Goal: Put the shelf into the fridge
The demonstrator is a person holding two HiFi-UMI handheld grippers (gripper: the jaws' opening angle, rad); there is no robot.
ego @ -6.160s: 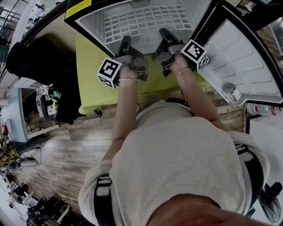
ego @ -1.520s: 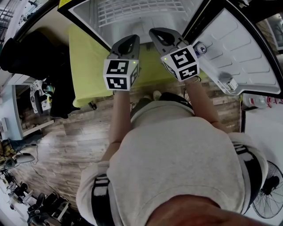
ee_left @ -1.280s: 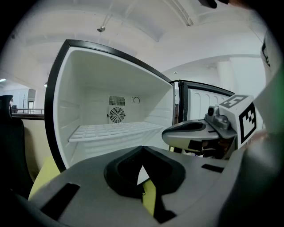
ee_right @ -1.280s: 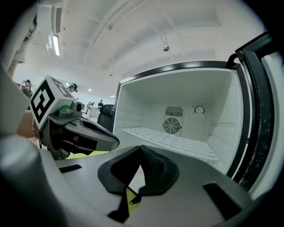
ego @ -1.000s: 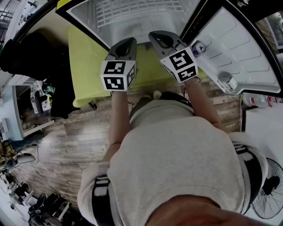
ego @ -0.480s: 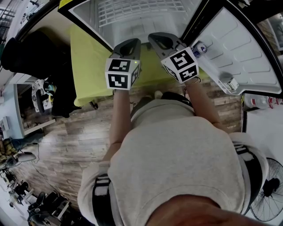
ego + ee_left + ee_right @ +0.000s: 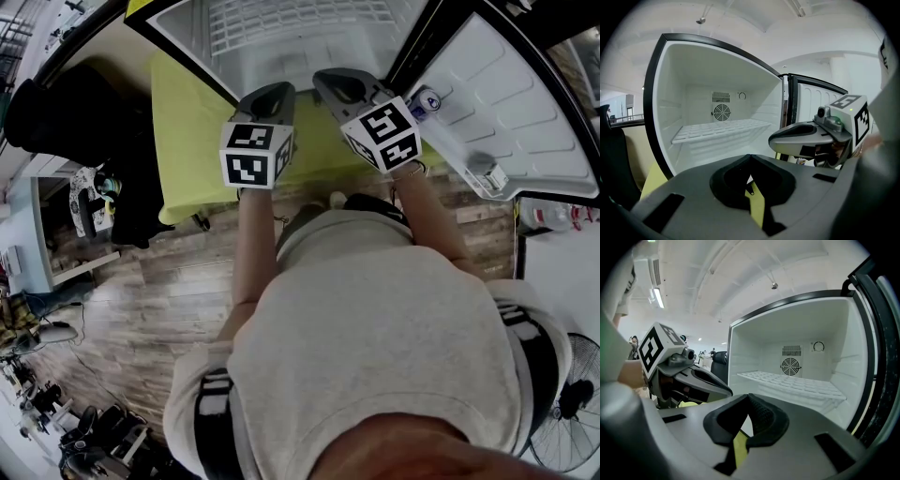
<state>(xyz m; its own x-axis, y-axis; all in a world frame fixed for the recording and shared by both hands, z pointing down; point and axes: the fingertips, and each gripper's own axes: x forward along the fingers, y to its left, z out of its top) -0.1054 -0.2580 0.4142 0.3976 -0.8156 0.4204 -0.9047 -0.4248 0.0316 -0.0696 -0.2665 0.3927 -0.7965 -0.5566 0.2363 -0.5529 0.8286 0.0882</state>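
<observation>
The white grid shelf (image 7: 298, 21) lies level inside the open fridge (image 7: 187, 42), on its side rails; it is also plain in the left gripper view (image 7: 721, 129) and the right gripper view (image 7: 790, 382). Both grippers hover side by side in front of the fridge mouth, over the yellow-green table (image 7: 187, 141), apart from the shelf. My left gripper (image 7: 280, 90) (image 7: 750, 157) is shut with nothing between its tips. My right gripper (image 7: 324, 77) (image 7: 748, 397) is shut too and holds nothing. Each appears in the other's view: the right gripper (image 7: 774, 139), the left gripper (image 7: 728, 390).
The fridge door (image 7: 511, 103) stands open at the right, with a small can (image 7: 425, 99) on its rack. A round fan grille (image 7: 722, 112) sits in the fridge's back wall. A dark chair (image 7: 56, 112) stands left of the table. A floor fan (image 7: 567, 441) is at the lower right.
Since several seconds ago both grippers have pulled back from the fridge mouth and risen towards the head camera. Over the last second they hardly move; the left one drifts slightly right.
</observation>
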